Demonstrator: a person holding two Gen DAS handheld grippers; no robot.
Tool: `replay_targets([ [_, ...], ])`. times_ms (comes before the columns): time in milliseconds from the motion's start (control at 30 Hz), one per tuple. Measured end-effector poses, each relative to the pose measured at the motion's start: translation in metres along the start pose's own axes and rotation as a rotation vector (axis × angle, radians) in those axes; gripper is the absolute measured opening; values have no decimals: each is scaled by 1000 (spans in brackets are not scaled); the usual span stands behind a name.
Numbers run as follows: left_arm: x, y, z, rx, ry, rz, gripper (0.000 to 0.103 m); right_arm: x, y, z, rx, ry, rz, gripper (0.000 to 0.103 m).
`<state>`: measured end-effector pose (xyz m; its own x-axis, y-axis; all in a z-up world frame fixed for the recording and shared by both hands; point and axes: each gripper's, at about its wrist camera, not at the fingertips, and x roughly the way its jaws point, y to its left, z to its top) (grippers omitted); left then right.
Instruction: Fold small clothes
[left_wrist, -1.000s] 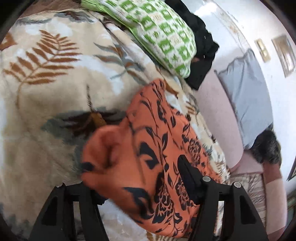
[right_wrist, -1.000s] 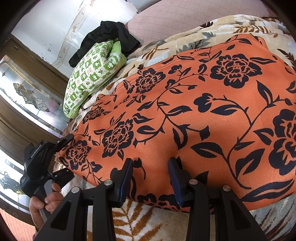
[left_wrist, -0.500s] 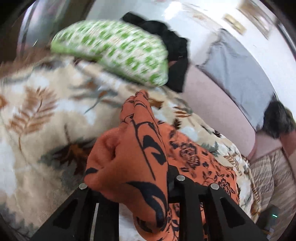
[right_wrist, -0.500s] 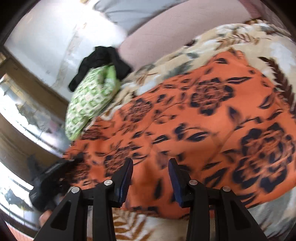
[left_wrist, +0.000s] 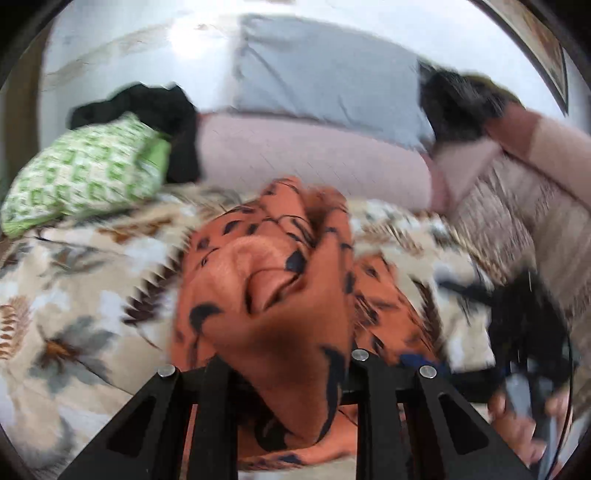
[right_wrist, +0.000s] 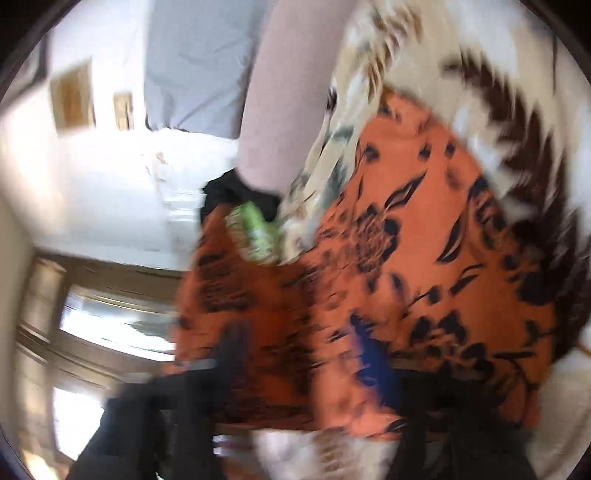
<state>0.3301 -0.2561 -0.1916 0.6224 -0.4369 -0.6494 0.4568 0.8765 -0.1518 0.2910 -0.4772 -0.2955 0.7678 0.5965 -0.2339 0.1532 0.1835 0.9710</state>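
Left wrist view: the left gripper (left_wrist: 286, 369) is clamped on a bunched fold of the orange floral garment (left_wrist: 273, 280), lifted off the leaf-print blanket (left_wrist: 74, 295); a green pillow (left_wrist: 85, 173) lies beyond, to its left.

Right wrist view (heavily blurred): the right gripper (right_wrist: 306, 365) has its jaws opening, the garment (right_wrist: 424, 258) spread between and ahead of them on the blanket (right_wrist: 517, 110).

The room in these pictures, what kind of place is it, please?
Probably a home living room or bedroom: a pink upholstered sofa or bed covered by a beige leaf-print blanket, a green-and-white patterned pillow, and a framed picture on the white wall.
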Motion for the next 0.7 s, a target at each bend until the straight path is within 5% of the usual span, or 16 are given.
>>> replay_targets([
  [133, 28, -26, -30, 89, 97, 1, 22, -7, -17, 18, 93, -5, 72, 90],
  [400, 28, -17, -39, 96, 101, -40, 22, 33, -30, 61, 134, 42, -26, 91],
  [567, 28, -20, -44, 143, 90, -42, 22, 76, 3, 78, 9, 120, -206, 91],
  [700, 28, -21, -44, 163, 85, -50, 22, 117, 28, 86, -139, 220, -449, 86],
])
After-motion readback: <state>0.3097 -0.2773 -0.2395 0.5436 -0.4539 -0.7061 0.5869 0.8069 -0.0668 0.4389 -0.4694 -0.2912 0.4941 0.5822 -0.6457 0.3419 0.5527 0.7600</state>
